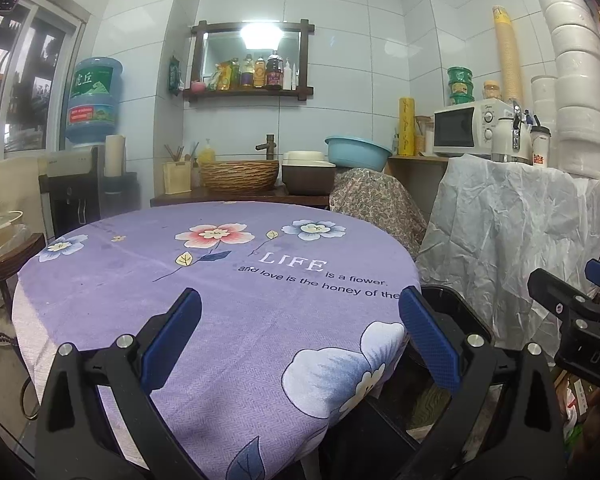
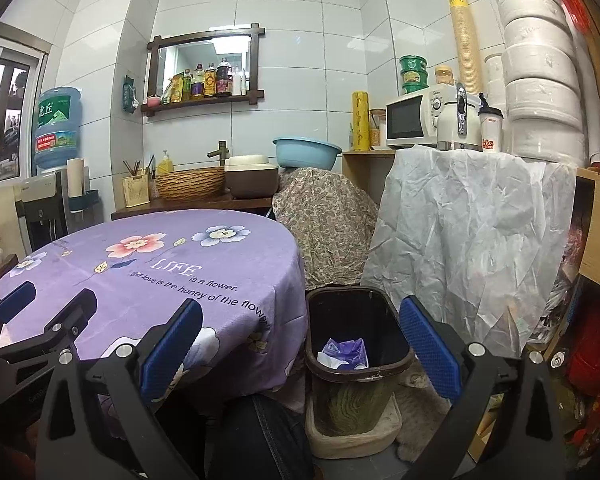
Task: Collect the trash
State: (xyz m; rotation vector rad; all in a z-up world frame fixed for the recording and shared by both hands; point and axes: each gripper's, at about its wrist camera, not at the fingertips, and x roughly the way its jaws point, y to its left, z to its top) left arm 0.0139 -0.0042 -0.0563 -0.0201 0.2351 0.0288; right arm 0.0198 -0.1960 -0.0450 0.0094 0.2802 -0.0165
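Observation:
A dark brown trash bin [image 2: 358, 320] stands on the floor just right of the round table with the purple flowered cloth [image 2: 160, 280]. Inside the bin lies a crumpled purple and white wrapper [image 2: 346, 354]. My right gripper [image 2: 300, 332] is open with nothing in it, over the table's edge and the bin's near rim. My left gripper [image 1: 300, 320] is open and empty above the purple cloth [image 1: 220, 280]. In the left wrist view the bin [image 1: 460, 312] shows partly behind the right finger, and the right gripper [image 1: 568, 280] sits at the right edge. The left gripper [image 2: 52, 300] shows at the left of the right wrist view.
A crumpled white sheet [image 2: 468, 232] covers a stand right of the bin, with a microwave [image 2: 412, 120] and stacked white bowls [image 2: 540, 80] on it. A floral cloth bundle [image 2: 328, 220] sits behind the bin. A water dispenser [image 2: 48, 200] stands far left, behind the table.

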